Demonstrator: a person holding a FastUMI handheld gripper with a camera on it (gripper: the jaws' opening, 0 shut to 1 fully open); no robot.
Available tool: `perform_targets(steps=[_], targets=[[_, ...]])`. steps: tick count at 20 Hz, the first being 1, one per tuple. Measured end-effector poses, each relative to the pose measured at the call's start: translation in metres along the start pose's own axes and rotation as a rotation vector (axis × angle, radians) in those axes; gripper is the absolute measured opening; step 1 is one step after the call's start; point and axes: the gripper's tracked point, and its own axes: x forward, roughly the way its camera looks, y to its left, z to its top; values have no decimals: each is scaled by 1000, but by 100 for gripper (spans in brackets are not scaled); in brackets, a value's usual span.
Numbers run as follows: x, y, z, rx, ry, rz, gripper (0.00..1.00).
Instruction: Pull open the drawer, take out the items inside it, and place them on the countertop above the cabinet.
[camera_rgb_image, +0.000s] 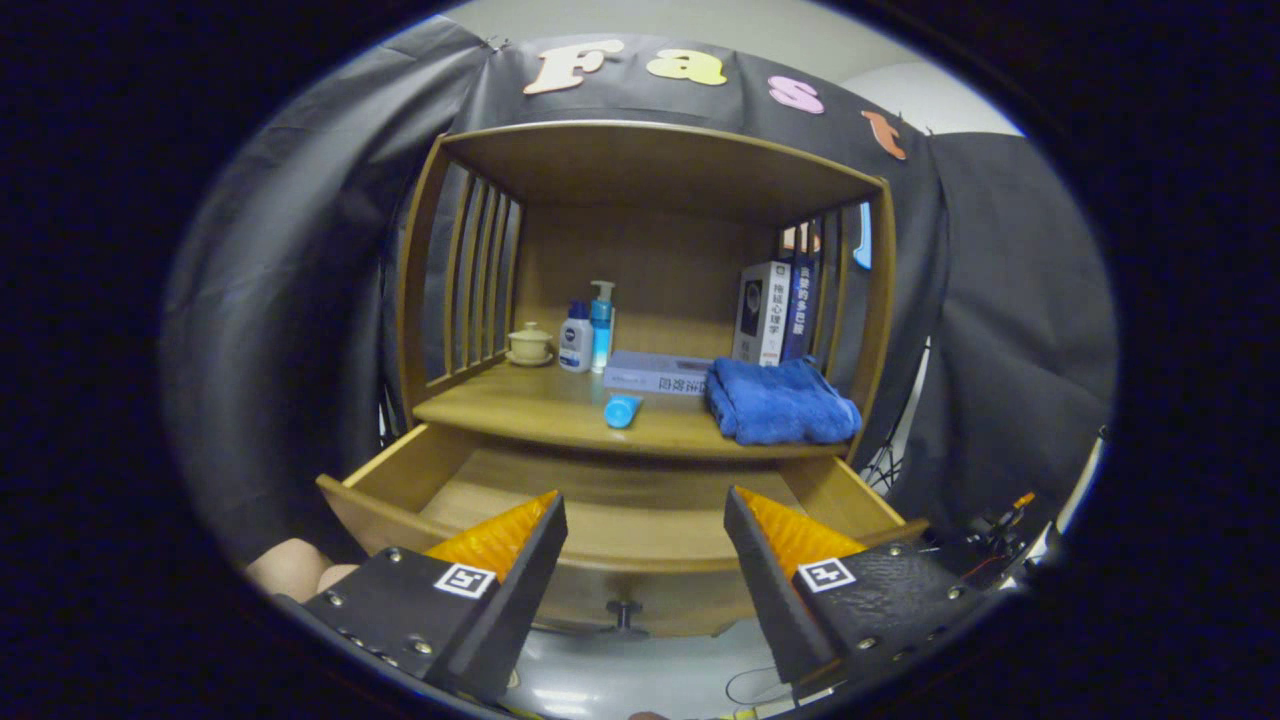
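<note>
I hold my two-finger gripper (645, 560) spread wide and empty, above the pulled-out wooden drawer (620, 500) just ahead of the fingers, whose visible floor looks bare. Beyond it, the folded blue towel (780, 402) and small blue tube (622, 410) lie on the wooden countertop (530, 405), likely the removed items.

Dim, sharp (edges fisheye-bent).

Lidded ceramic cup (529, 343) on saucer (far left), beside a white lotion bottle (575, 340) and blue pump bottle (601, 325); two upright books (775, 312) at rear right.
</note>
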Motion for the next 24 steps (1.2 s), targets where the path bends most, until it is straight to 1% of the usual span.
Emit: perform_targets(steps=[5, 9, 11, 20, 24], targets=[[-15, -1, -38, -19, 46, -25, 94], [-11, 8, -59, -10, 76, -17, 94], [-2, 9, -67, 6, 89, -12, 94], [26, 10, -76, 81, 89, -10, 95], [32, 16, -82, 89, 97, 10, 95]])
